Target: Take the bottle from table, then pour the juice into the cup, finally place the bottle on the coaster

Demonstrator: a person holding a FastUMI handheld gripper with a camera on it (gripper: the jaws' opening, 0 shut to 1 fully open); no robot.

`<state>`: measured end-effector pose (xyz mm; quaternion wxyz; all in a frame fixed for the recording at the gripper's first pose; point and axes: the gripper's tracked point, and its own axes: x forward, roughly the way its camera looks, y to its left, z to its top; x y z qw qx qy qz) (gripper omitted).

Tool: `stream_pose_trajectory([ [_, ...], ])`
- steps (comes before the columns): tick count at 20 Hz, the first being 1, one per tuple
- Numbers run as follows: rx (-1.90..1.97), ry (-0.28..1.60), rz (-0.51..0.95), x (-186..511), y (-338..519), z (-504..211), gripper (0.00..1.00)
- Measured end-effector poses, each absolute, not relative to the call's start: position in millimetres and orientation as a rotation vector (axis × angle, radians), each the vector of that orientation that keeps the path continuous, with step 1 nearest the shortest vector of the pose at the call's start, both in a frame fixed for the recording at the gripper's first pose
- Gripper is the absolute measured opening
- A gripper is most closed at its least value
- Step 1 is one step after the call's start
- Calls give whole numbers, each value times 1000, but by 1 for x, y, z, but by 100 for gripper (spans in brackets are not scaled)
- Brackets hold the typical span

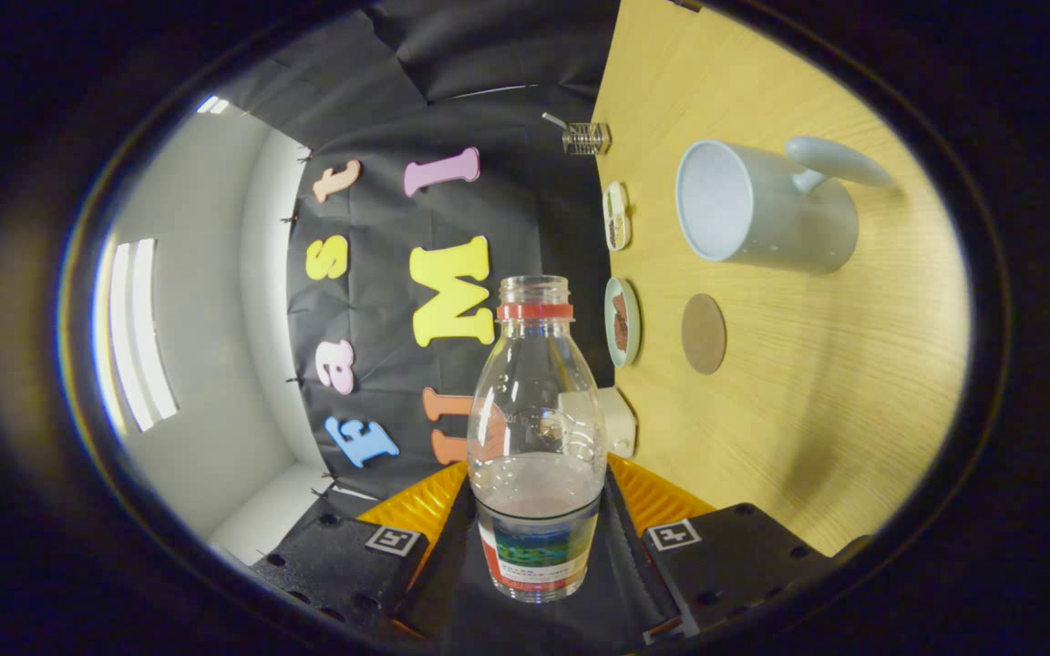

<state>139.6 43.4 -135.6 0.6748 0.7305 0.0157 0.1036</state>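
A clear plastic bottle [536,428] stands between my fingers, and my gripper [539,538] is shut on its labelled lower part. Its mouth is uncapped with a red ring under it, and a little pale pinkish juice lies low in the bottle. The whole scene is rolled sideways, so the wooden table [817,437] rises to the right of the bottle. A pale grey mug [766,205] with a handle stands on the table beyond and right of the bottle's mouth, and its inside looks empty. A round brown coaster [704,333] lies between the mug and the bottle.
Two small dishes [622,321] [616,216] with brown contents sit along the table's edge by the booth wall. A small glass jar [586,138] stands farther along that edge. A white block [618,421] shows just behind the bottle.
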Motion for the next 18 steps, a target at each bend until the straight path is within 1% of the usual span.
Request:
stream_pose_trajectory([
  [2,1683,24,246,139,40,-129,76],
  [9,1773,-9,222,142,18,-130,75],
  [18,1790,-26,231,139,9,-129,75],
])
